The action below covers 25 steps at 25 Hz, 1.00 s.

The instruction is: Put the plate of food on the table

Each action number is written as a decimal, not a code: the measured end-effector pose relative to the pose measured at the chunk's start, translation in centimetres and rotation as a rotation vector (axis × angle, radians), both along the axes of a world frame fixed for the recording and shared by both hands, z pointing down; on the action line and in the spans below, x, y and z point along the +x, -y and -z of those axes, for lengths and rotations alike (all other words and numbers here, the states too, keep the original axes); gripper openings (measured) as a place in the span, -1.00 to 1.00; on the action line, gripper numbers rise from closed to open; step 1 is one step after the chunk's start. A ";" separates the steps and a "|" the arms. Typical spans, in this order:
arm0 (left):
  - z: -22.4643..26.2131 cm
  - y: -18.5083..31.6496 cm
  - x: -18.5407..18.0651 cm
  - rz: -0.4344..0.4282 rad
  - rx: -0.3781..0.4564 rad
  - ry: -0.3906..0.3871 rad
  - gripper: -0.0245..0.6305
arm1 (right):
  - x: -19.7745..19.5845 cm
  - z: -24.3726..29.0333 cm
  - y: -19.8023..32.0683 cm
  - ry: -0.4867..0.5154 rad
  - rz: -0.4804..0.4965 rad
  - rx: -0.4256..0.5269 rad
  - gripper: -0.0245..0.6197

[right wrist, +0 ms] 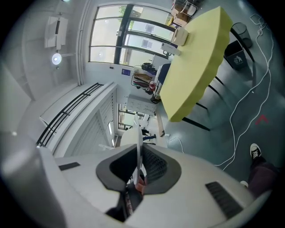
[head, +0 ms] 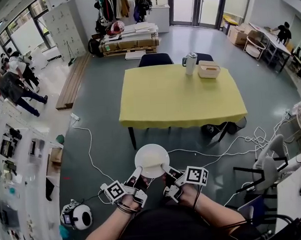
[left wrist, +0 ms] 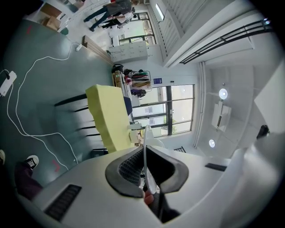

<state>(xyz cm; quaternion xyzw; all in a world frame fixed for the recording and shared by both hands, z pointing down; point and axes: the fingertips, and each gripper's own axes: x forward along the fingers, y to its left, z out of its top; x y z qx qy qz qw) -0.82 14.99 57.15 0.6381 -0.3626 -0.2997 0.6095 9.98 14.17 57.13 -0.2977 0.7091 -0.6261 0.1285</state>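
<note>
Plate (head: 152, 160): only the head view shows its round, pale face turned upward, held above the floor and short of the yellow counter (head: 182, 98); both gripper views show just its thin rim, edge-on. Left tongs (head: 137, 175) and right tongs (head: 167, 171): each is clamped narrowly on the plate's near rim, one per side.

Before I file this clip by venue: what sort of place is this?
Probably a lab or workshop hall, not a home: grey metal lockers along the wall, stacked flat cardboard boxes at the back, white cables trailing over the grey-green floor.
</note>
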 end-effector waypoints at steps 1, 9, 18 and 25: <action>0.0 0.5 0.2 0.007 0.001 -0.001 -0.86 | 0.2 0.0 0.6 0.000 0.006 0.002 -0.82; -0.1 3.9 2.1 0.047 0.006 0.001 -0.86 | 2.0 -0.1 4.5 -0.003 0.056 0.005 -0.82; -0.4 6.0 2.2 0.090 0.001 0.019 -0.86 | 2.0 -0.8 7.1 0.011 0.089 -0.011 -0.82; -0.5 8.3 1.7 0.100 -0.004 0.039 -0.86 | 1.5 -1.0 9.4 0.018 0.098 -0.015 -0.82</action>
